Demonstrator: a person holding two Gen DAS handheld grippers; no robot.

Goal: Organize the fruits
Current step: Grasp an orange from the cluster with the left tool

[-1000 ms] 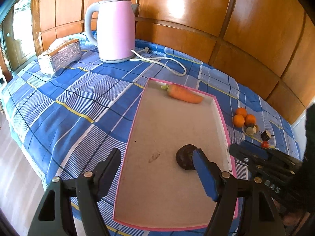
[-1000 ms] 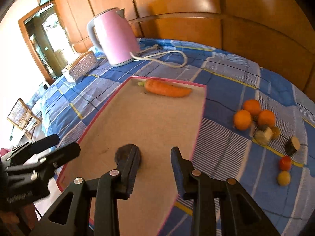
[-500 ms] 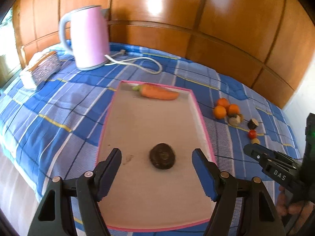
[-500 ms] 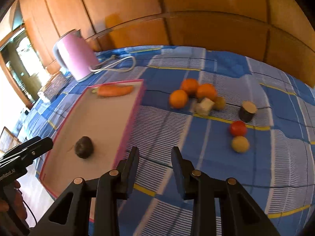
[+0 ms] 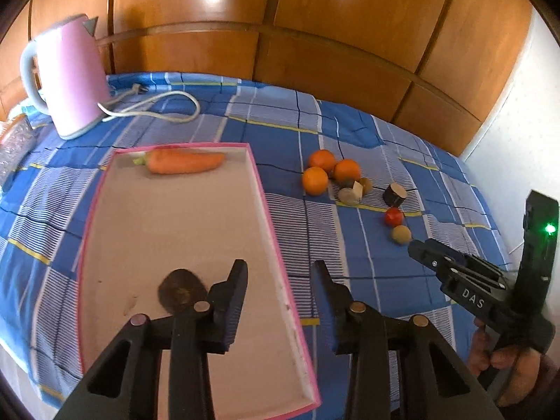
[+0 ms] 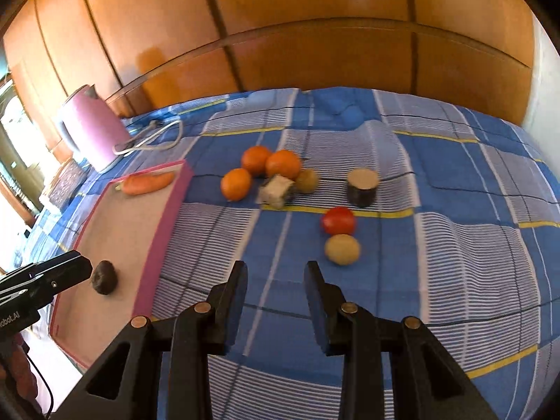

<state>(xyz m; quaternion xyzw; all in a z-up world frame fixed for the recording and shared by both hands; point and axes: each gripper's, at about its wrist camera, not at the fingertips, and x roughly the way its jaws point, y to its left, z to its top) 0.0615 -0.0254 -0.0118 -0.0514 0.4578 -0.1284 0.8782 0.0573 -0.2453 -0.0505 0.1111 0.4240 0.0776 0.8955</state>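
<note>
We hold the left gripper (image 5: 280, 283) over the right edge of the tray (image 5: 276, 241). Its jaws have just been closing and now stand narrow, with nothing between them; the tray rim and the cloth (image 5: 350, 140) show in the gap. A dark round fruit (image 5: 180, 290) lies in the tray just left of the left finger (image 5: 232, 297), which covers part of it, so we cannot tell what fruit it is. Far ahead, at the back wall of the tray, lies a carrot (image 5: 183, 161). The near corner of the tray is cut off by the gripper body.

Our right gripper (image 6: 274, 280) hangs above bare cloth, its jaws narrow and empty. Just ahead and to the right of its right finger (image 6: 316, 297) lie a yellowish fruit (image 6: 342, 249) and a red one (image 6: 338, 220), touching. Farther ahead we see three oranges (image 6: 259, 169) close together, a pale cut piece (image 6: 276, 190) with a small brownish fruit (image 6: 307, 180) beside it, and a dark stump with a pale top (image 6: 362, 187). These small pieces are hard to name.

The kettle (image 5: 68, 77) with its cord (image 5: 168, 105) stands far left; the picture is blurred there.
</note>
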